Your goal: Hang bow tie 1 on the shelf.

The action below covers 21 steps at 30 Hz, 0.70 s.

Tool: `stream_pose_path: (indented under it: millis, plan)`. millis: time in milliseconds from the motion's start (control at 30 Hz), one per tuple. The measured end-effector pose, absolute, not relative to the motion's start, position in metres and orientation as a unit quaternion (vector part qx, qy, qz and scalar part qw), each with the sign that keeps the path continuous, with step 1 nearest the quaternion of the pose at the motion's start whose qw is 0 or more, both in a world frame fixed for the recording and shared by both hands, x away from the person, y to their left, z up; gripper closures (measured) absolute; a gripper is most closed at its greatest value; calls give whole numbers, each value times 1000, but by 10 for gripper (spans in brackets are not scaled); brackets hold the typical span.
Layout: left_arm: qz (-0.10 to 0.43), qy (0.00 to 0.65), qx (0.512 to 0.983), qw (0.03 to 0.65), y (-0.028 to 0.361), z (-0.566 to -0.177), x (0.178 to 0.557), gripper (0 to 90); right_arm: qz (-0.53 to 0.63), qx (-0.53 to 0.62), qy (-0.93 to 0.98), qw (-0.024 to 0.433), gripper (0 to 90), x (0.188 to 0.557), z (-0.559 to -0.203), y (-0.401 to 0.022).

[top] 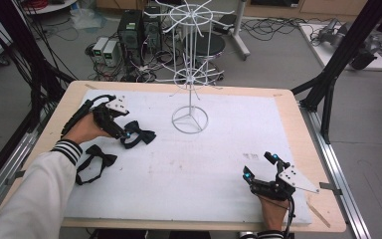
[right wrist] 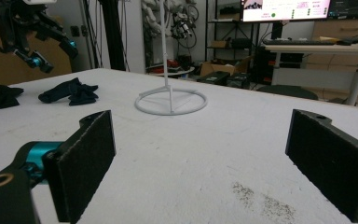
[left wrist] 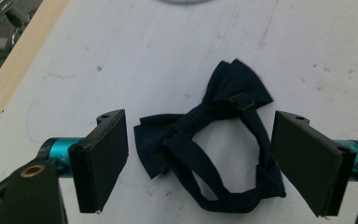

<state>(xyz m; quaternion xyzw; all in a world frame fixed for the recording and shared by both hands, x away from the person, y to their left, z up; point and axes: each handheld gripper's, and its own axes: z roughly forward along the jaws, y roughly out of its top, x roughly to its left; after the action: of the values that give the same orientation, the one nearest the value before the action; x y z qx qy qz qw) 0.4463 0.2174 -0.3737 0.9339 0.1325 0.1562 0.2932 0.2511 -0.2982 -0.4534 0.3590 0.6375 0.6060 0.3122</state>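
Surface: white mat (top: 209, 169) over a pale wooden table (top: 298, 129); wood shows as a border on every side, and the mat's middle and near right lie bare.
Stand: thin white wire rack (top: 190, 74) rising from a ring base at the mat's far centre, well apart from both grippers.
Left gripper (top: 127, 133): near the mat's left edge, angled down over the dark bow tie (top: 138, 134); in the left gripper view its flat black pads stand spread either side of the tie (left wrist: 205, 154), not pressing it.
Bow tie: dark soft fabric, crumpled, strap looped.
Second bow tie (top: 95, 162): same cloth, nearer the left edge, beside the striped cuff.
Right gripper (top: 261, 167): low at the near right, pointing across the mat, jaws wide apart with nothing between.
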Motion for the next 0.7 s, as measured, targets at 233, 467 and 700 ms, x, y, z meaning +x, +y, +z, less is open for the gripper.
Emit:
stream_pose_path:
  millis: [233, 467, 700]
  plan:
    - [149, 109, 946, 266, 201, -378, 457, 223, 606, 360, 637, 312, 75, 251, -453, -298]
    - [145, 91, 957, 233, 188, -382, 466, 249, 609, 357, 636, 312, 75, 251, -454, -299]
    - [142, 77, 964, 210, 184, -387, 470, 275, 609, 359, 635, 311, 75, 251, -454, -299]
